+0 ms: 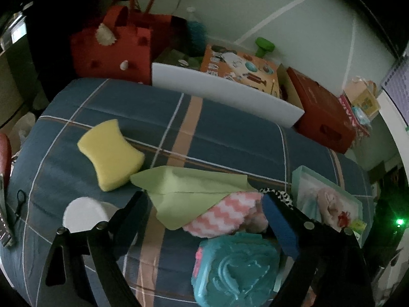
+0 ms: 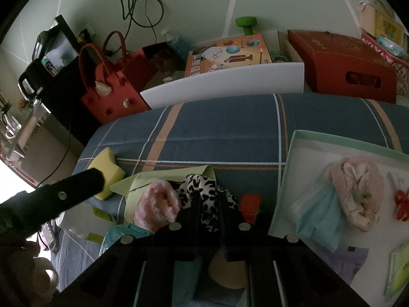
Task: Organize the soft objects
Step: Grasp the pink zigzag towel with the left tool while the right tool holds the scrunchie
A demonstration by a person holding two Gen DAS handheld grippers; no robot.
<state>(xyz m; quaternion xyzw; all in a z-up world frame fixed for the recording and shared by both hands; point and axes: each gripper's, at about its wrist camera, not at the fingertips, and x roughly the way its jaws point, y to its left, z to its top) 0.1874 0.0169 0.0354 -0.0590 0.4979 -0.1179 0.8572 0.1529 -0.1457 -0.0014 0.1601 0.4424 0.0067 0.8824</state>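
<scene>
The right gripper [image 2: 208, 199] is closed on the black-and-white spotted fabric scrunchie [image 2: 202, 186] — the left gripper [image 1: 204, 204] stands wide open, holding nothing.

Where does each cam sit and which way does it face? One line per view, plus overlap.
Left wrist: on the left tool, angled down at the plaid bedding; own open fingers straddle the light green cloth and pink zigzag sock.
Right wrist: on the right tool, angled down; own fingers shut on the leopard-print fabric, left tool's finger intruding, mint tray to the right.
Shared: yellow sponge, red felt bag, orange box.
</scene>
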